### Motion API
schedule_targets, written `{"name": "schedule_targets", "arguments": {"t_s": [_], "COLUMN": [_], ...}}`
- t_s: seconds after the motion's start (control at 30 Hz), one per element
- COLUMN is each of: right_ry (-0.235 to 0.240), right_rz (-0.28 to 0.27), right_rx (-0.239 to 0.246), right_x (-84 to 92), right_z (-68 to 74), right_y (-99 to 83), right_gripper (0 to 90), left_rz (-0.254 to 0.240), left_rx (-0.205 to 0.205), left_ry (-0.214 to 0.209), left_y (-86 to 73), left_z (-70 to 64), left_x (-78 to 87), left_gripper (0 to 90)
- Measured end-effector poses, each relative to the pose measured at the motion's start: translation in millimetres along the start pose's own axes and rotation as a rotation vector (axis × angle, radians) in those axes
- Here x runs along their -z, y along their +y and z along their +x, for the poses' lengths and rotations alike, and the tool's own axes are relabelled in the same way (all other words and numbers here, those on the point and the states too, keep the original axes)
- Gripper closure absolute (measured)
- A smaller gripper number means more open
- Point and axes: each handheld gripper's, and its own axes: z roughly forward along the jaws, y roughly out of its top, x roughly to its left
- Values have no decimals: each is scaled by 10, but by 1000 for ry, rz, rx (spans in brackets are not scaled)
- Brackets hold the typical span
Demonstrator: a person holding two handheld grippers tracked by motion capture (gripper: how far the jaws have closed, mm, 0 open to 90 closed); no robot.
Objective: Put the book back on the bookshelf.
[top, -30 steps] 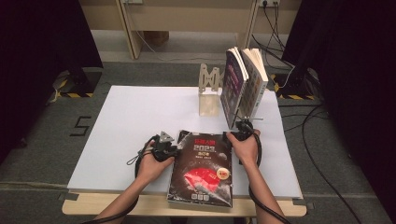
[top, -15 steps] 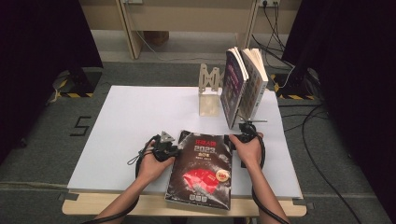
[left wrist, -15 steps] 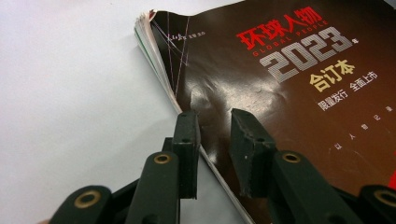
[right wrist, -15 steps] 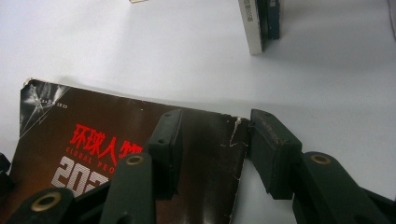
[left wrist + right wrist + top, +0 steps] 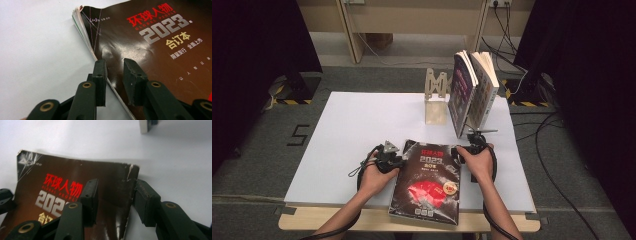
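A thick magazine (image 5: 429, 185) with a dark cover, red characters and "2023" lies flat at the table's front, its near end over the edge. My left gripper (image 5: 394, 159) is at its left edge. In the left gripper view the open jaws (image 5: 114, 62) straddle that page edge, one over the white table, one over the cover (image 5: 155, 50). My right gripper (image 5: 462, 150) is at the far right corner. There its jaws (image 5: 116, 182) have just closed a little and stand open, one over the cover (image 5: 62, 175), one just outside the worn corner.
A wooden book stand (image 5: 435, 97) stands at the back of the white table (image 5: 362, 130). Two books (image 5: 462, 92) (image 5: 486, 90) lean upright just to its right, close behind my right gripper. Dark curtains and floor cables surround the table.
My right hand has slid slightly nearer along the magazine's right corner. The left hand and the magazine have stayed where they were.
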Motion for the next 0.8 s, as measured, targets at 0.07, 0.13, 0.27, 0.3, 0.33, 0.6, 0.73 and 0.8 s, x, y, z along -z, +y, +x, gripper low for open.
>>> {"name": "schedule_targets", "arguments": {"t_s": [0.07, 0.13, 0.27, 0.3, 0.33, 0.6, 0.73, 0.8], "right_ry": [6, 9, 16, 24, 25, 48, 75, 82], "right_rz": [11, 15, 40, 47, 46, 44, 36, 37], "right_rx": [5, 10, 19, 20, 23, 11, 9, 16], "right_x": [7, 7, 23, 27, 29, 62, 110, 118], "right_z": [-5, -9, -1, 0, -1, -41, -33, -32], "right_y": [-8, -11, -19, -23, -28, -28, -9, -3], "right_gripper": [589, 597, 604, 606, 614, 723, 768, 786], "left_rz": [-1, -3, -4, -4, -4, -3, -3, -2], "left_rx": [1, 0, 2, 2, 2, 0, 0, -1], "left_ry": [1, 4, 4, 4, 4, 6, 9, 10], "left_y": [1, 1, -2, -1, -1, 1, 1, 1], "left_z": [-3, -6, -6, -6, -7, -9, -15, -15], "left_x": [-1, -3, -4, -4, -4, -4, -3, -2], "left_gripper": [714, 714, 713, 713, 713, 712, 710, 710]}}
